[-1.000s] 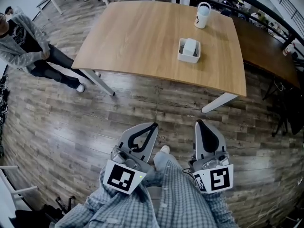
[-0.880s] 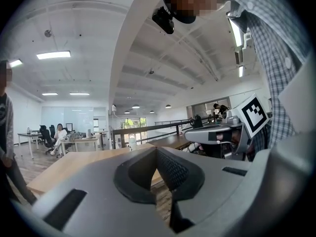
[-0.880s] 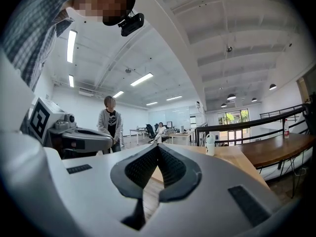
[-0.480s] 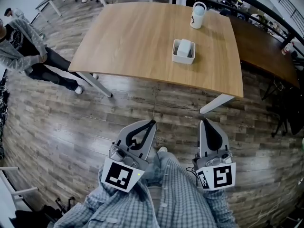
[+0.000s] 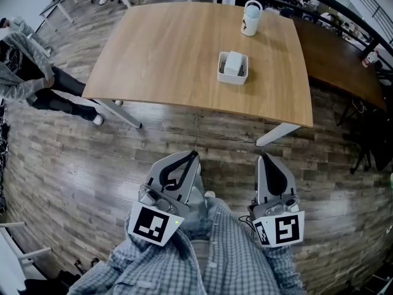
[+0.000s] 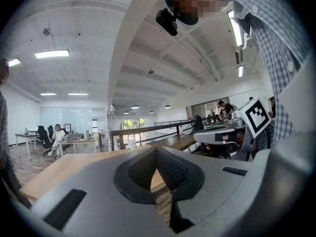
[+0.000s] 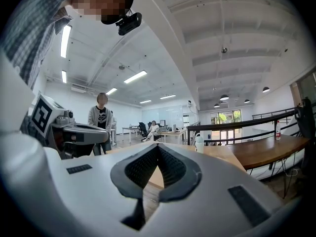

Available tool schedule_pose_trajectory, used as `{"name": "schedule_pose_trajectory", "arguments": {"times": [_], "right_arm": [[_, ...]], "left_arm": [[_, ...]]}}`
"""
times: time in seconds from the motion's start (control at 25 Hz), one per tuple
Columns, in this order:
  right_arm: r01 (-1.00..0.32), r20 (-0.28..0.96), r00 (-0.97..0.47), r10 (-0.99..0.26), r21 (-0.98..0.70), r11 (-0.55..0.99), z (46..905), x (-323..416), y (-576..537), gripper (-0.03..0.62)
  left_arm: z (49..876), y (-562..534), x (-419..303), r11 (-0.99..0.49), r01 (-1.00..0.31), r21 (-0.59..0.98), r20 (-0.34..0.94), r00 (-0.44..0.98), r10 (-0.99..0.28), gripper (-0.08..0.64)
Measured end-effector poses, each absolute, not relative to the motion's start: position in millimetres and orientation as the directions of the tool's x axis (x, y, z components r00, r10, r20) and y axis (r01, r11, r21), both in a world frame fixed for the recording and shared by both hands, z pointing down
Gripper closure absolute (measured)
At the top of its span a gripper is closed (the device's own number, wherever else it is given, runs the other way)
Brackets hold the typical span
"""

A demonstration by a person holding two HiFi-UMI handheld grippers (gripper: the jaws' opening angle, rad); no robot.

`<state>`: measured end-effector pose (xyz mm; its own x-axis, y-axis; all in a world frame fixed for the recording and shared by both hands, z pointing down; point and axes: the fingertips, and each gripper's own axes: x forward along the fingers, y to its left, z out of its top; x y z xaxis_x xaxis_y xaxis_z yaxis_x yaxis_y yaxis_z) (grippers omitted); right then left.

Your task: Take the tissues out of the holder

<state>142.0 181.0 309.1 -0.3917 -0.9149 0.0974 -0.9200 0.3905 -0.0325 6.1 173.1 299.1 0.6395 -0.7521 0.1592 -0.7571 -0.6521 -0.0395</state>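
Note:
A white tissue holder [image 5: 233, 68] with a pack of white tissues [image 5: 233, 62] standing in it sits on the wooden table [image 5: 166, 48], towards its right side. Both grippers are well short of the table, over the floor near my body. My left gripper [image 5: 195, 154] points at the table's near edge, its jaws closed tip to tip with nothing between them. My right gripper [image 5: 262, 158] is shut and empty too. In the left gripper view the left gripper [image 6: 157, 149] shows its tips meeting; in the right gripper view the right gripper [image 7: 158, 146] does likewise.
A white jug [image 5: 250, 17] stands at the table's far edge. A person in a grey top [image 5: 24, 72] stands on the floor at the left. A dark wooden counter [image 5: 344, 66] and a railing run along the right. The table's white legs [image 5: 279, 133] slant outward.
The table, holder and jug have drifted left and slightly up in the head view. The left gripper has shifted a little left. Both grippers stay shut.

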Motion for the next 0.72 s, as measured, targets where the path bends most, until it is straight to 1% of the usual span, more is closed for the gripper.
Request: {"name": "schedule_pose_trajectory", "arguments": {"times": [0.2, 0.4, 0.6, 0.72], "right_arm": [[-0.931, 0.098, -0.366, -0.925, -0.029, 0.365, 309.4, 145.9, 160.4, 0.584], [-0.937, 0.111, -0.348, -0.931, -0.026, 0.347, 308.8, 146.4, 136.1, 0.584], [-0.943, 0.111, -0.334, -0.936, -0.024, 0.333, 303.7, 135.6, 102.0, 0.584], [-0.944, 0.110, -0.328, -0.938, -0.018, 0.329, 302.1, 122.9, 84.6, 0.584]], "left_arm": [[301.1, 149.7, 18.3, -0.691, -0.721, -0.044, 0.157, 0.678, -0.718, 0.560], [293.9, 123.6, 22.0, -0.736, -0.665, -0.130, 0.157, 0.719, -0.677, 0.560], [292.0, 87.4, 0.9, -0.701, -0.713, -0.025, 0.144, 0.691, -0.708, 0.560], [290.9, 68.0, -12.6, -0.706, -0.708, -0.027, 0.140, 0.697, -0.704, 0.560]]}}
